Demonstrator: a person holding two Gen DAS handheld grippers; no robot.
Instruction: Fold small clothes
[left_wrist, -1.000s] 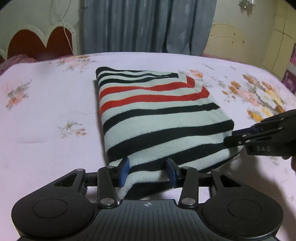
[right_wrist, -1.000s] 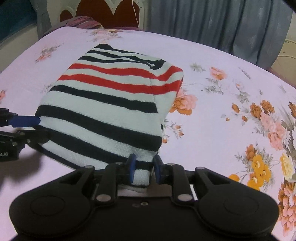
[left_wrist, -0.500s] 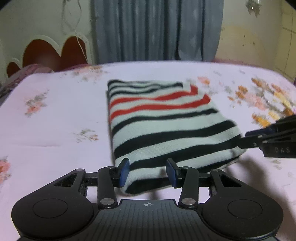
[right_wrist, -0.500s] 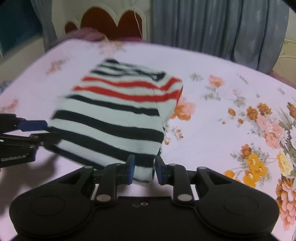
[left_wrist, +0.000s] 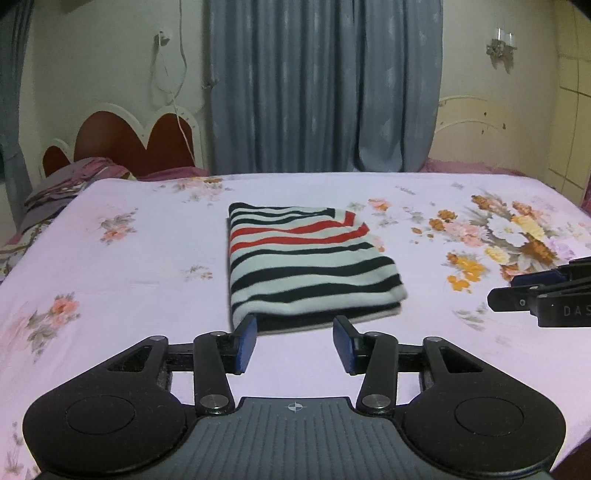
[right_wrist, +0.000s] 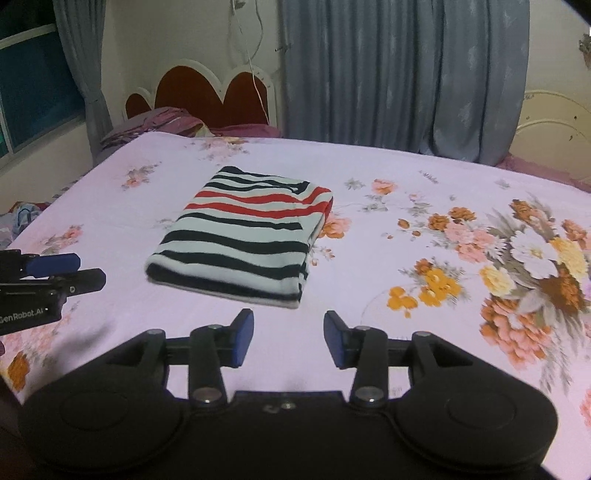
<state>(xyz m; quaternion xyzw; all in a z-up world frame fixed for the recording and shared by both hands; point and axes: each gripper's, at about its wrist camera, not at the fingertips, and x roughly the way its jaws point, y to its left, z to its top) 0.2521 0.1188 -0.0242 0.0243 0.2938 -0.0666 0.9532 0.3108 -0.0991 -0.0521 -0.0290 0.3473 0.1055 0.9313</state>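
A folded sweater (left_wrist: 306, 266) with white, black and red stripes lies flat on the pink floral bedsheet (left_wrist: 129, 288); the right wrist view shows the sweater (right_wrist: 243, 236) too. My left gripper (left_wrist: 294, 343) hangs just short of the sweater's near edge, jaws opening, nothing between them. My right gripper (right_wrist: 288, 338) is also pulled back from the cloth, jaws opening and empty. The right gripper (left_wrist: 517, 291) also shows side-on at the edge of the left wrist view, and the left gripper (right_wrist: 79, 271) at the left edge of the right wrist view.
A red and white headboard (left_wrist: 122, 144) and a purple pillow (left_wrist: 74, 181) stand at the bed's far left. Grey curtains (left_wrist: 321, 85) hang behind the bed. A window (right_wrist: 29, 92) is at the left in the right wrist view.
Both grippers let go of the sweater's near edge, spread their jaws, and drew back and up. The sweater now lies flat, farther away in both views.
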